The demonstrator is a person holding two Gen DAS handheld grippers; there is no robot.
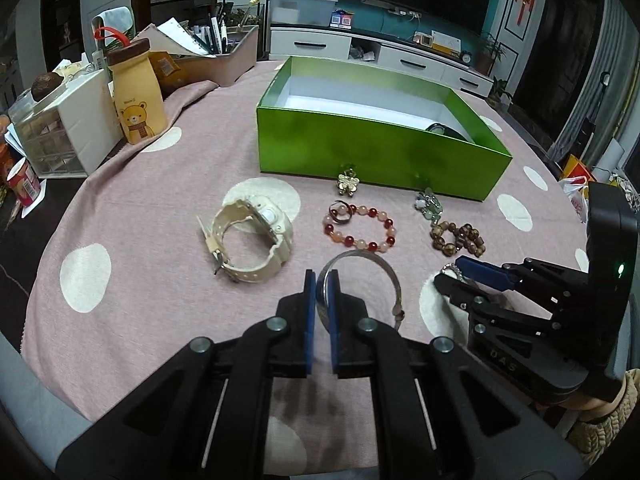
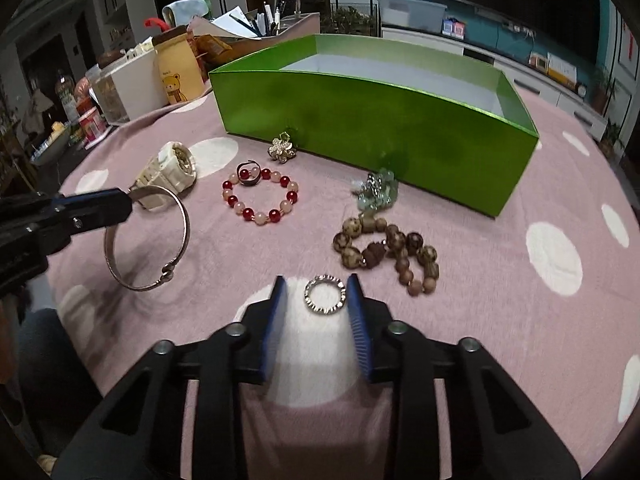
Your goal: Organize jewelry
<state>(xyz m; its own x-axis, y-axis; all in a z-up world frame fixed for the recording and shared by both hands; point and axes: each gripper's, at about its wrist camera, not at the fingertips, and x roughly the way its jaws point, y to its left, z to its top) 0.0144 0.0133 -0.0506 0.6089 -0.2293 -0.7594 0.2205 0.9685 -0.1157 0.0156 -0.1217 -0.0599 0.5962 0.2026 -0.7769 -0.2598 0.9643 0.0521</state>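
Note:
My left gripper (image 1: 323, 280) is shut on a silver bangle (image 1: 390, 276), which hangs tilted just above the pink cloth. The right wrist view shows the same bangle (image 2: 186, 224) and left gripper (image 2: 120, 206) at its left. My right gripper (image 2: 318, 286) straddles a small sparkly ring (image 2: 325, 294) lying on a white dot. Its pads stand close beside the ring, with a gap on the left. An open green box (image 1: 360, 148) stands behind. In front of it lie a cream watch (image 1: 248, 236), a red and pink bead bracelet (image 1: 374, 246), a wooden bead bracelet (image 1: 460, 240) and a gold brooch (image 1: 347, 184).
A pale green and white trinket (image 2: 376, 190) lies against the green box's front wall (image 2: 380, 132). A small dark ring (image 2: 248, 174) rests on the bead bracelet. A bear bottle (image 1: 138, 92), a drawer unit (image 1: 68, 128) and a pen tray (image 1: 224, 52) crowd the far left.

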